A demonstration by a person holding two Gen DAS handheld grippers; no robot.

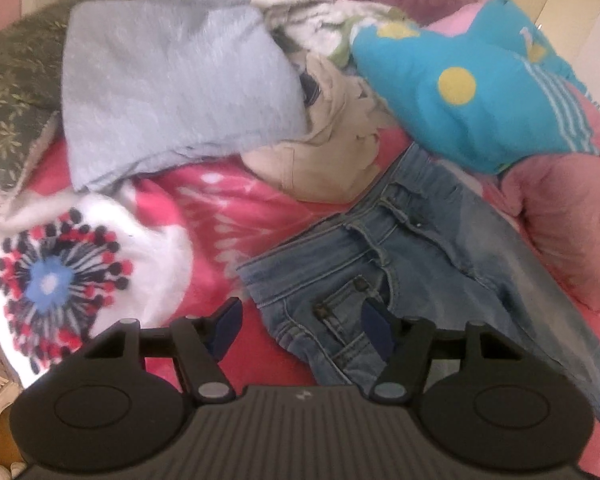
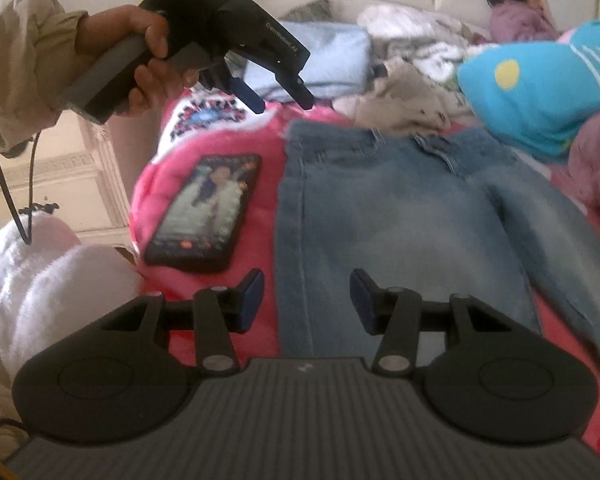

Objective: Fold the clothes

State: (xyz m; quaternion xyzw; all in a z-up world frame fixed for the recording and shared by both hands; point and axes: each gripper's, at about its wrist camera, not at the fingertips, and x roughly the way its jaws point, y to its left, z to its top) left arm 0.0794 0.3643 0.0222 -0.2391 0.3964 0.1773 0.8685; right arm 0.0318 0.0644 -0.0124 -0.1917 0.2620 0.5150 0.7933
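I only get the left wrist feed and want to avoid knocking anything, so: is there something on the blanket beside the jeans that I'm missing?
Observer: Yes. A phone with its screen lit lies on the pink blanket, just left of the jeans in the right wrist view.
Operator: Where is my left hand-held gripper relative to it?
Observer: The left hand-held gripper is up in the air beyond the phone, jaws open, holding nothing.
Operator: And the right one?
Observer: The right hand-held gripper is open over the near end of the jeans, with the jeans' left edge between its fingers.
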